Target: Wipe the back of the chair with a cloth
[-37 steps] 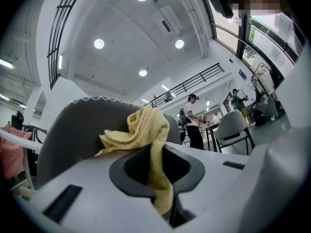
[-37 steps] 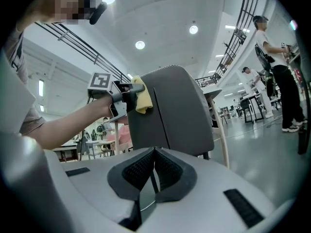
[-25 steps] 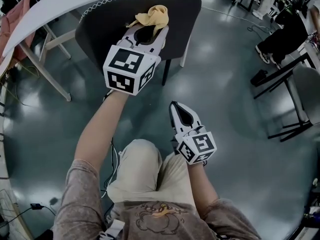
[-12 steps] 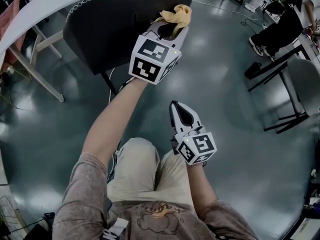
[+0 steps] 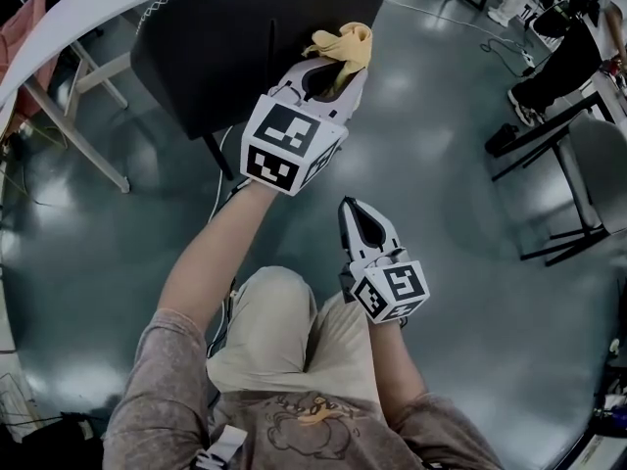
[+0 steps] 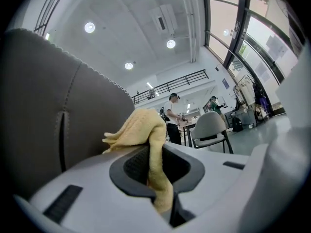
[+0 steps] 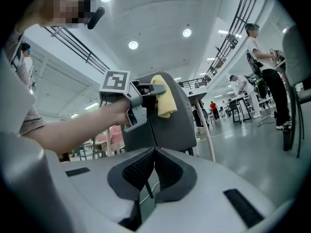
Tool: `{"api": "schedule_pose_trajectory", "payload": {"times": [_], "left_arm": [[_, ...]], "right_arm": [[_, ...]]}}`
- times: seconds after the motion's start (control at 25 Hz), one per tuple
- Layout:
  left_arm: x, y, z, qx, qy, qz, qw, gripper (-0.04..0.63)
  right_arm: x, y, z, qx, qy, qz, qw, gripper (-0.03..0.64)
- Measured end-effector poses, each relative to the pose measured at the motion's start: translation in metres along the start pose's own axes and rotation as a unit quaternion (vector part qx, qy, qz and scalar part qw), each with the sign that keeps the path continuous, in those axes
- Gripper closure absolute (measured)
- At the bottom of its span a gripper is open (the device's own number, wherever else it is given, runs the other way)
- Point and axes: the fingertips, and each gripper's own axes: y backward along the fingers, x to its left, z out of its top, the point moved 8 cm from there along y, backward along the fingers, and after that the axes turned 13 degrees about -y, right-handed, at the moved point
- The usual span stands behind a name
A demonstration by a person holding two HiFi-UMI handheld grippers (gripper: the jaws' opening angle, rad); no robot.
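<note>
While left gripper [image 5: 336, 64] clamps it, cloth [image 5: 345, 41] touches chair back [image 5: 220, 47].

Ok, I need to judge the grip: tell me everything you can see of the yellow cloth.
The yellow cloth is a small, soft, towel-like rag, crumpled into folds. One strip runs down between the left gripper's jaws, which are shut on it; the rest bunches out past the tips. It sits at the dark chair back, toward its right edge in the head view; actual contact cannot be confirmed.
</note>
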Motion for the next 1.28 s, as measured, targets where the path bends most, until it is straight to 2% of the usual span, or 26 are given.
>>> {"api": "schedule_pose_trajectory", "payload": {"times": [0.24, 0.52, 0.96, 1.12, 1.28], "left_arm": [[0.011, 0.048, -0.009, 0.003, -0.003, 0.028, 0.9996, 0.545], [0.031, 0.124, -0.028, 0.036, -0.009, 0.083, 0.9958, 0.545], [0.085, 0.23, -0.06, 0.104, -0.015, 0.187, 0.9768, 0.545], [0.1, 0.246, -0.072, 0.12, -0.02, 0.204, 0.9714, 0.545], [0.103, 0.243, -0.079, 0.119, -0.019, 0.202, 0.9718, 0.545]], "right_arm": [[0.002, 0.001, -0.002, 0.001, 0.002, 0.005, 1.0, 0.592], [0.0, 0.007, -0.007, 0.0, 0.001, 0.006, 1.0, 0.592], [0.009, -0.006, -0.013, 0.011, -0.002, 0.027, 1.0, 0.592], [0.012, -0.017, -0.018, 0.015, 0.001, 0.035, 0.999, 0.592], [0.011, -0.022, -0.02, 0.018, 0.002, 0.036, 0.999, 0.592]]}}
